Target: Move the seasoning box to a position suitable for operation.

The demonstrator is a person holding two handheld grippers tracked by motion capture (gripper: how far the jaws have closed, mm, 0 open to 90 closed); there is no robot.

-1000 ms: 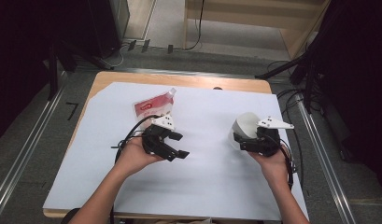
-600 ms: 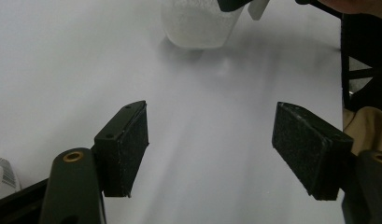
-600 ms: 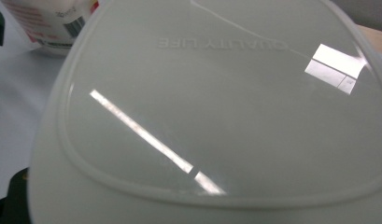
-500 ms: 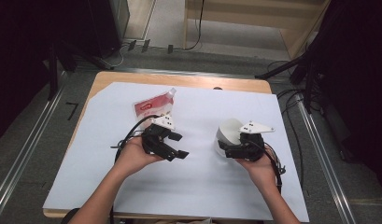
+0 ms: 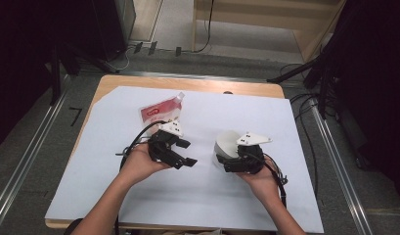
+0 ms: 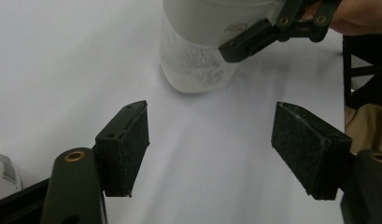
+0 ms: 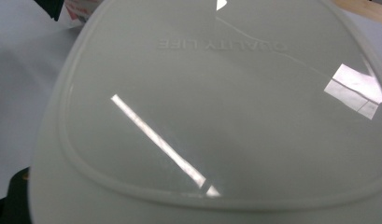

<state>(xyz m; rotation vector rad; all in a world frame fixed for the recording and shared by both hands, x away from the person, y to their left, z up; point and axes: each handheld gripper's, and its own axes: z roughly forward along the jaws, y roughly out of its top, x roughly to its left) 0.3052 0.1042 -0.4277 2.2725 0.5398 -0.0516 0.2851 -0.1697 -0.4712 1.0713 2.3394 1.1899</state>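
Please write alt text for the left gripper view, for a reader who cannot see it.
The open left gripper points across a white sheet toward a frosted white container, which the right gripper holds near its top. The container's base looks close to the sheet.

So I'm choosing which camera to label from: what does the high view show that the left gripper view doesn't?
High view alone: the red pouch, the person's hands, the wooden table, the left gripper seen whole. Left gripper view alone: its open pads close up, and granules inside the white container. Both: that container, held by the right gripper, and the white sheet.
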